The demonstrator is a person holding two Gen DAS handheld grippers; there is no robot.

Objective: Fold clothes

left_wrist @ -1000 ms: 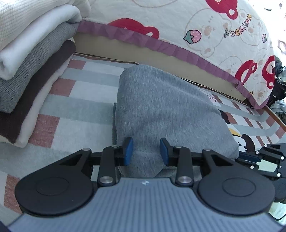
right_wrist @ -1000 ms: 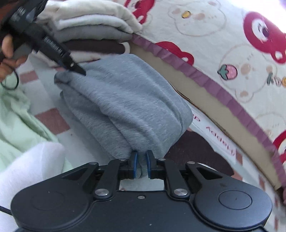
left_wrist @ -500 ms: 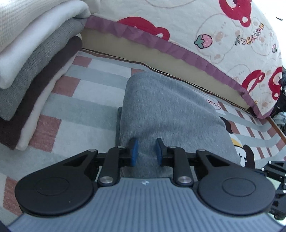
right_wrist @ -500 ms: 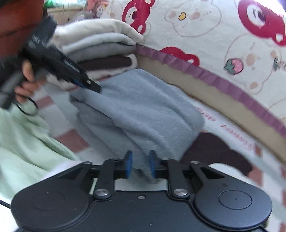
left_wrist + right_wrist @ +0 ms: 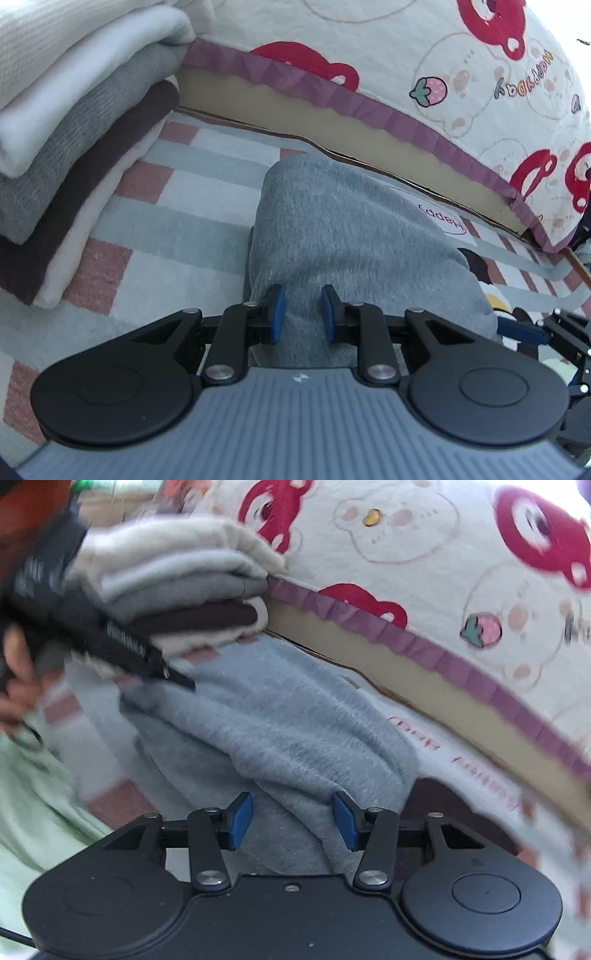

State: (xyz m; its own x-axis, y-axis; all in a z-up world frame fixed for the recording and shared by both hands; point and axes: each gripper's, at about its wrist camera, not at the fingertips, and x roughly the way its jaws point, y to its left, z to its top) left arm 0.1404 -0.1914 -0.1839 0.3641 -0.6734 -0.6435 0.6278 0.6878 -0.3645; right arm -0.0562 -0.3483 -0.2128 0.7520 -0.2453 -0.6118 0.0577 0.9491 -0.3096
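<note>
Right gripper (image 5: 291,821): jaws spread wide, near edge of folded grey garment (image 5: 280,731) lying between them, not pinched. Left gripper (image 5: 300,314): jaws apart around the garment's edge; contact unclear. Garment lies on striped rug (image 5: 177,229). Beyond: stack of folded clothes (image 5: 74,122), bear-print bedspread (image 5: 424,55).

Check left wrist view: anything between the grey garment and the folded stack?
Nothing. In the left wrist view only bare striped rug separates the grey garment from the folded stack.
</note>
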